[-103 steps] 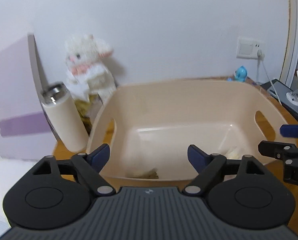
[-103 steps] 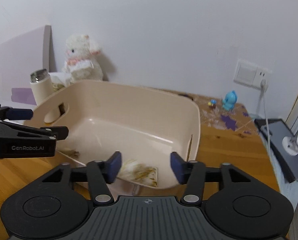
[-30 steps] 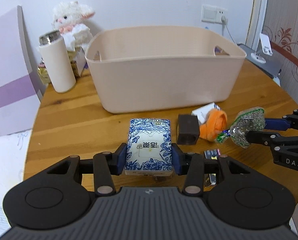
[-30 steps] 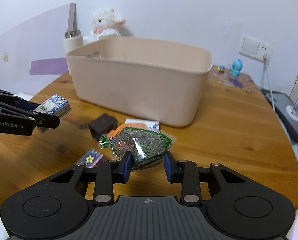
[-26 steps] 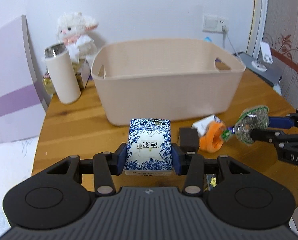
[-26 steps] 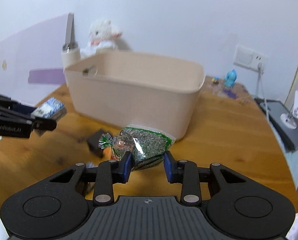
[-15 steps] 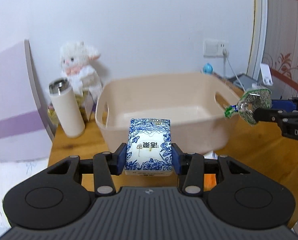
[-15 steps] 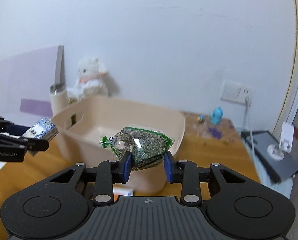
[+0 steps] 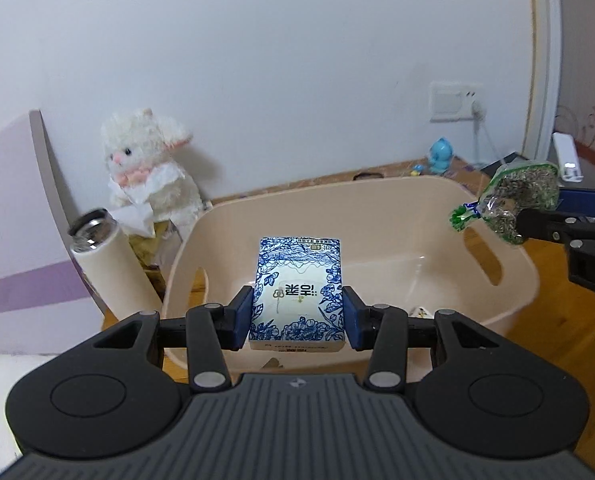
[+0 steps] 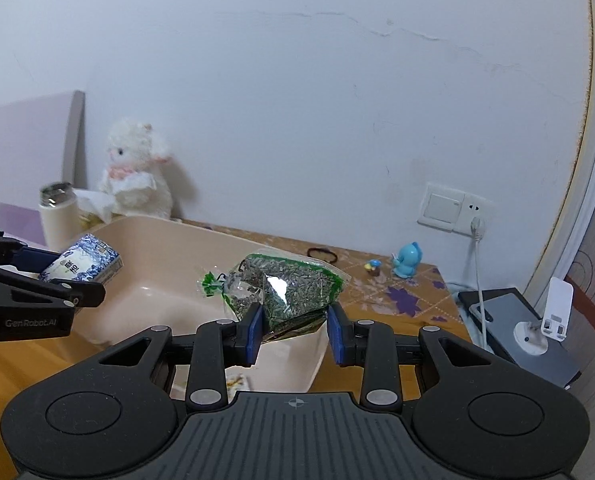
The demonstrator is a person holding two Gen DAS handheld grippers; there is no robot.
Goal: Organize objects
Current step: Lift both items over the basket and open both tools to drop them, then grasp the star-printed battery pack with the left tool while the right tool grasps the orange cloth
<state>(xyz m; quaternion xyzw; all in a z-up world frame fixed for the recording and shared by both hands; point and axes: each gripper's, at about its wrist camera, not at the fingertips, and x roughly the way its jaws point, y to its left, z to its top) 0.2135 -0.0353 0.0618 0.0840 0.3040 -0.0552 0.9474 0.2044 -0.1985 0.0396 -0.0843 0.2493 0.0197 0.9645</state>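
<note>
My left gripper (image 9: 297, 316) is shut on a blue-and-white patterned box (image 9: 297, 292) and holds it above the near rim of the beige plastic basket (image 9: 377, 196). The box also shows in the right wrist view (image 10: 83, 266). My right gripper (image 10: 295, 332) is shut on a clear bag of green-grey seeds (image 10: 285, 288), held above the basket's right end (image 10: 177, 272). That bag shows in the left wrist view (image 9: 513, 200) over the basket's right handle. A small white item (image 9: 419, 312) lies on the basket floor.
A white thermos (image 9: 109, 264) and a white plush lamb (image 9: 145, 168) stand left of the basket by the wall. A blue toy figure (image 10: 407, 260), a black hair tie (image 10: 323, 254), a wall socket with cable (image 10: 453, 208) and a grey device (image 10: 513, 320) are at the right.
Both grippers have risen from the tabletop with their loads and moved forward over the basket. The box and the seed bag now hang above its opening.
</note>
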